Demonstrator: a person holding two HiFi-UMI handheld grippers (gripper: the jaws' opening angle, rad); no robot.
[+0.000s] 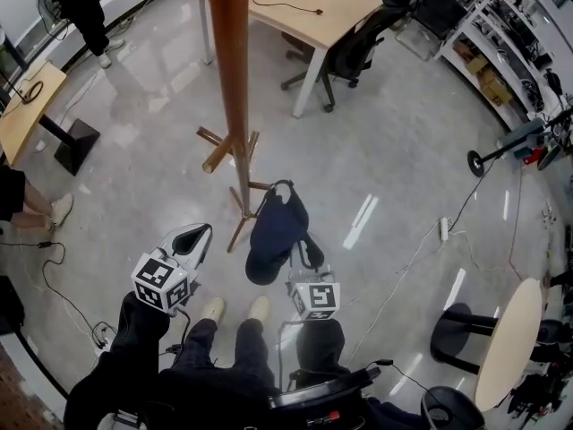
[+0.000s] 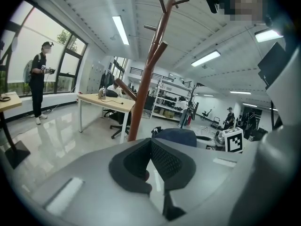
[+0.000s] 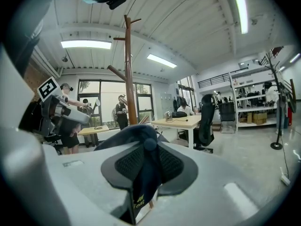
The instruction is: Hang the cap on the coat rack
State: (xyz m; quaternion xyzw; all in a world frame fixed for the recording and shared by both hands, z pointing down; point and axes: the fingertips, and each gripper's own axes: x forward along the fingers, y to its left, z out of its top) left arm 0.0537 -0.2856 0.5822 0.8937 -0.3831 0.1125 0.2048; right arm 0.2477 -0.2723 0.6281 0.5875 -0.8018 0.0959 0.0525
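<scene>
The brown wooden coat rack point(image 1: 231, 79) stands on the grey floor just ahead of me, its base legs spread near my feet. A dark navy cap point(image 1: 276, 227) hangs low beside the rack's base, with my right gripper point(image 1: 309, 256) shut on it. In the right gripper view the cap's fabric point(image 3: 136, 133) and a label are pinched between the pads of that gripper point(image 3: 149, 147), and the rack point(image 3: 127, 69) rises behind. My left gripper point(image 1: 201, 231) sits left of the cap, shut with nothing in it point(image 2: 151, 142). Its view shows the rack point(image 2: 146, 93) and the cap point(image 2: 176, 136) to the right.
A wooden desk point(image 1: 304, 7) and a black office chair point(image 1: 358, 47) stand beyond the rack. A person point(image 1: 81, 7) stands at far left near a small table point(image 1: 27, 106). A round table point(image 1: 510, 339), a power strip point(image 1: 443, 229) and cables lie to the right.
</scene>
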